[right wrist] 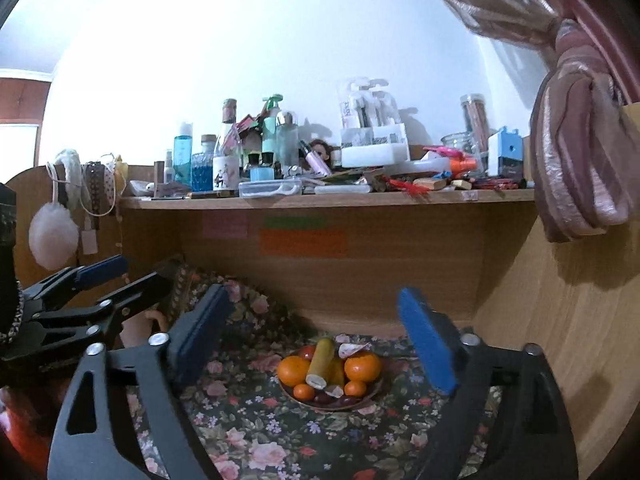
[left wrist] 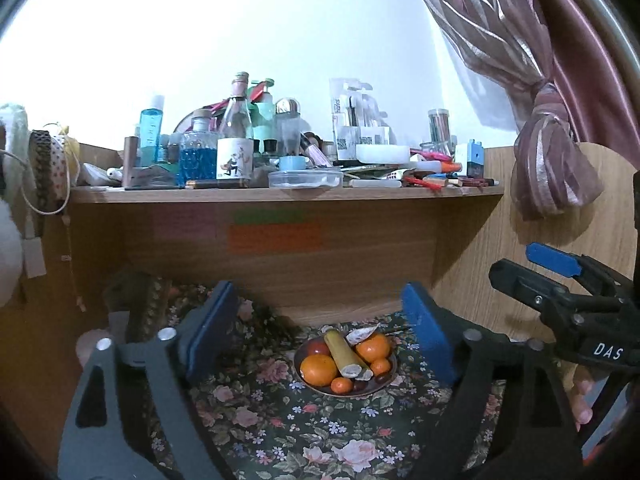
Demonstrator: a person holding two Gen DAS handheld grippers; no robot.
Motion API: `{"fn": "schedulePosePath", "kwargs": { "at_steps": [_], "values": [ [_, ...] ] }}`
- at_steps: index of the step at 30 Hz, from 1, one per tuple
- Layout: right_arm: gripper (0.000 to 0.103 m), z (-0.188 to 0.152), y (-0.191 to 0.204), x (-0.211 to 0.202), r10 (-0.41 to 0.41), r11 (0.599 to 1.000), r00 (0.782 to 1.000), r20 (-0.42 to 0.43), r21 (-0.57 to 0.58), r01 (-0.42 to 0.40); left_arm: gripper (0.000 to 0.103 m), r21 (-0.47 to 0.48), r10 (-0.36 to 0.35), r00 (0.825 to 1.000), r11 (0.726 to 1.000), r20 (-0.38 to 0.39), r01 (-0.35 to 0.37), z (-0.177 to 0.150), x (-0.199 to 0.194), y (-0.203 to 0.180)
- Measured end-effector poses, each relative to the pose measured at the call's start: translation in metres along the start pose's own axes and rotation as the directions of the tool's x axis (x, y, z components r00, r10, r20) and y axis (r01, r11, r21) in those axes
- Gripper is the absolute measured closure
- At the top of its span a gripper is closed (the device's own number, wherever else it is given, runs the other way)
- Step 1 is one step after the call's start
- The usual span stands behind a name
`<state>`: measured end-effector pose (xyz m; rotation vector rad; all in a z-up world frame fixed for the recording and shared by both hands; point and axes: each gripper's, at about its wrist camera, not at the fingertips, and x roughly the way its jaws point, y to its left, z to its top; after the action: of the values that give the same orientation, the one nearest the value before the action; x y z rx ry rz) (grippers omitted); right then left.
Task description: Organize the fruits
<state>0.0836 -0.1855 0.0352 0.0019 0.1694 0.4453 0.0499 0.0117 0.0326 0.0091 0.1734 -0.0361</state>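
A brown plate [left wrist: 390, 378] of fruit sits on the floral cloth near the back panel. It holds oranges [left wrist: 319, 369], small tangerines, a red fruit, dark small fruits and a yellow-green stalk [left wrist: 345, 354]. My left gripper [left wrist: 320, 336] is open and empty, hovering in front of the plate. The plate also shows in the right wrist view [right wrist: 372, 396], with an orange [right wrist: 293, 370] and the stalk [right wrist: 322, 362]. My right gripper [right wrist: 320, 340] is open and empty, also short of the plate. Each gripper shows at the edge of the other's view, the right one [left wrist: 532, 268] and the left one [right wrist: 124, 276].
A wooden shelf [left wrist: 280, 194] above carries many bottles, boxes and pens. A wooden side panel [right wrist: 560, 320] stands at the right, with a tied pink curtain [left wrist: 552, 160]. Bags and a puff [right wrist: 52, 232] hang at the left. The floral cloth [left wrist: 280, 420] covers the desk.
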Motion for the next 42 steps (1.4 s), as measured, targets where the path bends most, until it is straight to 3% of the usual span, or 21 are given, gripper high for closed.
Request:
{"fn": "schedulePosePath", "kwargs": {
  "at_steps": [4, 15, 42],
  "values": [
    [0.000, -0.003, 0.004, -0.007, -0.030, 1.000, 0.999, 0.021, 0.003, 0.030, 0.007, -0.011, 0.003, 1.000, 1.000, 0.005, -0.003, -0.002, -0.006, 0.004],
    [0.000, -0.004, 0.007, -0.012, -0.061, 0.998, 0.998, 0.023, -0.009, 0.061, 0.001, -0.001, 0.010, 1.000, 1.000, 0.029, -0.010, -0.005, -0.017, 0.004],
    [0.000, -0.003, 0.007, -0.018, -0.066, 0.998, 0.997, 0.038, 0.001, 0.066, 0.000, 0.002, -0.001, 0.999, 1.000, 0.033, 0.001, -0.002, -0.016, -0.001]
  ]
}}
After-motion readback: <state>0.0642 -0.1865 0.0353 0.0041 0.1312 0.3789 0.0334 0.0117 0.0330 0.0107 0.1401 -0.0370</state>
